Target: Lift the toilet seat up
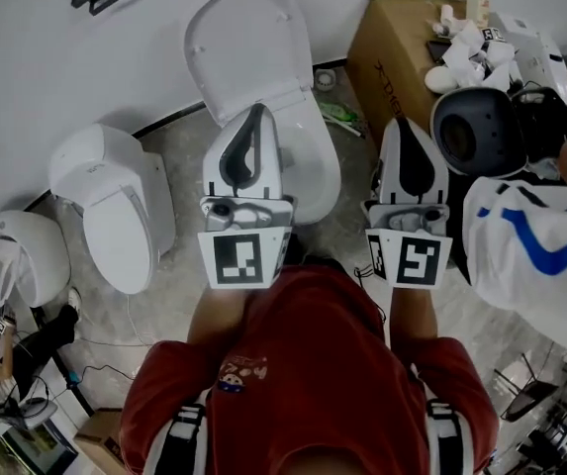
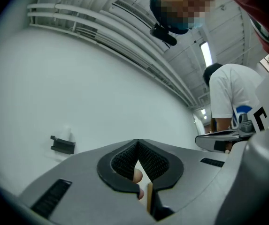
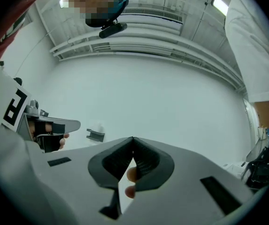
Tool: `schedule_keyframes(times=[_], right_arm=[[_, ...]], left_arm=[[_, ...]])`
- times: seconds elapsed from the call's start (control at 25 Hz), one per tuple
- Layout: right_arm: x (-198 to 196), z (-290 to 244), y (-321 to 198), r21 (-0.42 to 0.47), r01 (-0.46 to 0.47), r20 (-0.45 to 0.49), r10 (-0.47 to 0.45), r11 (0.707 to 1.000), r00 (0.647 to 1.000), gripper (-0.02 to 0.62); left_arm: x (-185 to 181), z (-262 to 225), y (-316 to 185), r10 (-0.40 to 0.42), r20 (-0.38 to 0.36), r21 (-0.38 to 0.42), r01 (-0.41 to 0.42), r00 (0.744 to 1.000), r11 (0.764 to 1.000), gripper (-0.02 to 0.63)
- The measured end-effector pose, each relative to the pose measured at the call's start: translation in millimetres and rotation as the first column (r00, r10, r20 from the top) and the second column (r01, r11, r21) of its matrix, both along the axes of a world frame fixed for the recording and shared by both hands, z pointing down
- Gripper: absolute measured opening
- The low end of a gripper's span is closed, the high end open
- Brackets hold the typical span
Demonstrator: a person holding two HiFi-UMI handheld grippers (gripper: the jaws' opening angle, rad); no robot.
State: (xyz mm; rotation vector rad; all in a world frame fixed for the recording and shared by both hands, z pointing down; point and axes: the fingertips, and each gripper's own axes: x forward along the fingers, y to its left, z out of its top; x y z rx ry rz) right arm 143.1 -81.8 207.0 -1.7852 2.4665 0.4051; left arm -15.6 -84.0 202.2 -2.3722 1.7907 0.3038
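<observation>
1. Two claws clenched on nothing, tips raised: left claw (image 1: 255, 113), right claw (image 1: 403, 127).
2. Toilet seat (image 1: 315, 166) judged still down, partly hidden behind left claw; lid (image 1: 248, 47) already upright.
3. Lower one claw to the seat's front edge, hook underneath, swing up slowly.
4. Stop at the lid; avoid slamming. Keep the other claw clear.

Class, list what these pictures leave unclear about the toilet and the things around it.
- Head view: the left gripper covers the toilet bowl, so the seat position is unclear.
- Both gripper views: they face the wall, and the toilet is out of frame.
- Head view: the white items on the cardboard box are too small to name.
</observation>
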Motion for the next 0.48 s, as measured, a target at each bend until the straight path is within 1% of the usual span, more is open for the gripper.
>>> schedule_keyframes(times=[0.24, 0.36, 0.48], right_arm=[[-69, 4, -33, -0.014, 0.1, -0.026, -0.101, 0.995, 0.995, 0.014], [-94, 4, -48, -0.015, 0.143, -0.023, -0.144, 0.99, 0.989, 0.014], [-108, 5, -63, -0.018, 0.183, -0.016, -0.183, 0.983, 0.983, 0.014]], left_arm=[[-69, 6, -18, -0.106, -0.022, -0.015, 0.105, 0.994, 0.994, 0.011], [-91, 9, -22, -0.149, -0.007, -0.024, 0.148, 0.989, 0.989, 0.012], [-106, 11, -25, -0.198, -0.003, -0.039, 0.198, 0.98, 0.98, 0.011]])
